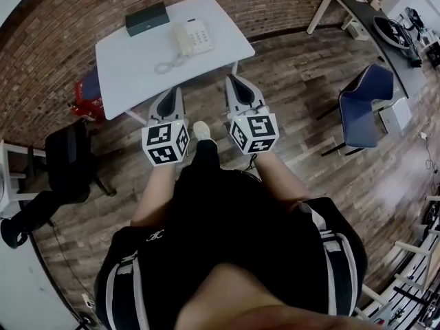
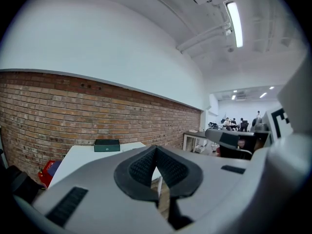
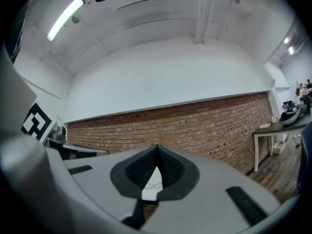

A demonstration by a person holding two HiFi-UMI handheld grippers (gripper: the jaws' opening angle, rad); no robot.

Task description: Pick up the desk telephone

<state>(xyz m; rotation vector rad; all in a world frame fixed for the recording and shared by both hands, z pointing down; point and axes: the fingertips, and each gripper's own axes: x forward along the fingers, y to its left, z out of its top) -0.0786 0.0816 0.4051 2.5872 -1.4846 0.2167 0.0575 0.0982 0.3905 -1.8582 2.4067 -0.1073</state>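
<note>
while the phone [image 1: 192, 38] sits on the white table [image 1: 124, 74], toward its far right corner by the brick wall, its coiled cord [image 1: 165, 66] trails toward the near side. a dark green box [image 1: 147, 18] lies just left of it. by the table's near edge, well short of the phone, the left claw [image 1: 174, 91] and right claw [image 1: 232, 81] are both closed and empty.

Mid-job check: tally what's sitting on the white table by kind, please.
desk telephone: 1
dark green box: 1
Total on the white table: 2
</note>
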